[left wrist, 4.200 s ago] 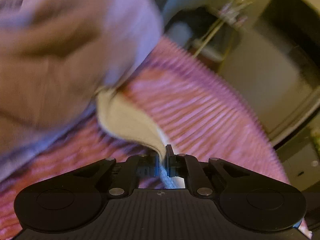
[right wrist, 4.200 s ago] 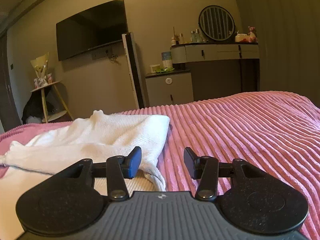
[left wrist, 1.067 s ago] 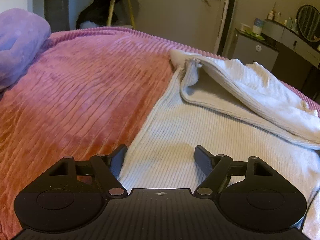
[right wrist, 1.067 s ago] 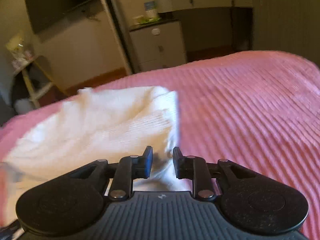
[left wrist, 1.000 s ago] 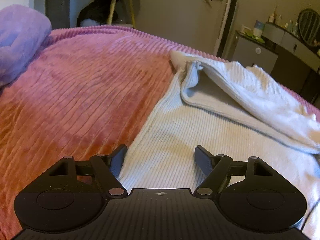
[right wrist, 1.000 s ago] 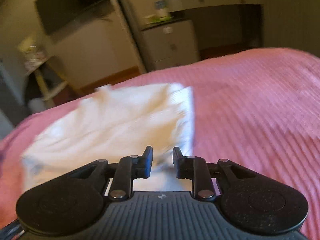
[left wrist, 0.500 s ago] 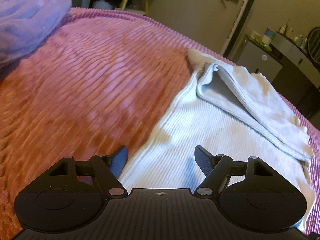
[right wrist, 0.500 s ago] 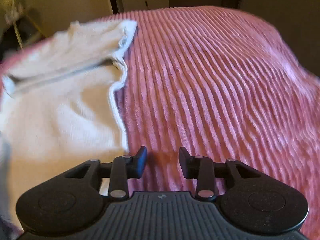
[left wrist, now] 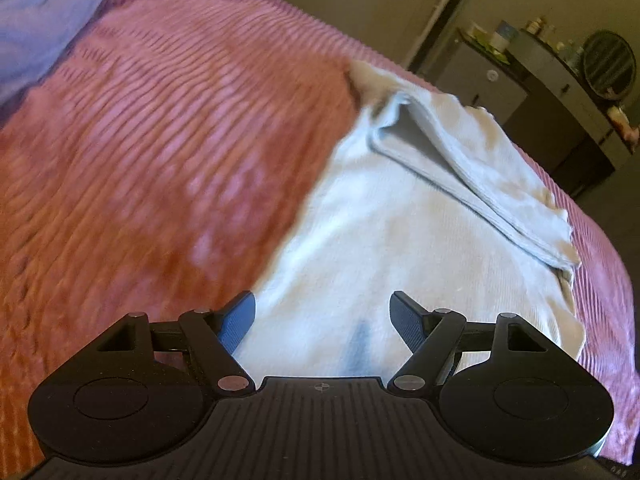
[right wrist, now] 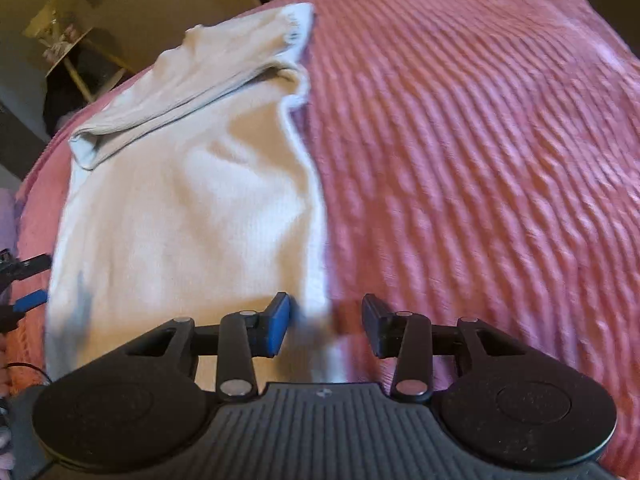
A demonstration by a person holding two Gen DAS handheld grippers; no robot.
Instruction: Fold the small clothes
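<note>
Our spread left claw and opening right claw, both empty, straddle the white garment's near corners; it runs lengthwise ahead.

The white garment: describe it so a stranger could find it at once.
Start from the bed's pink ribbed blanket, which fills most of both views. On it lies the white garment, spread flat with its far end folded over into a thick band. It is the only pale, fine-ribbed cloth there; the other fabric nearby, a purple bundle, sits apart.
</note>
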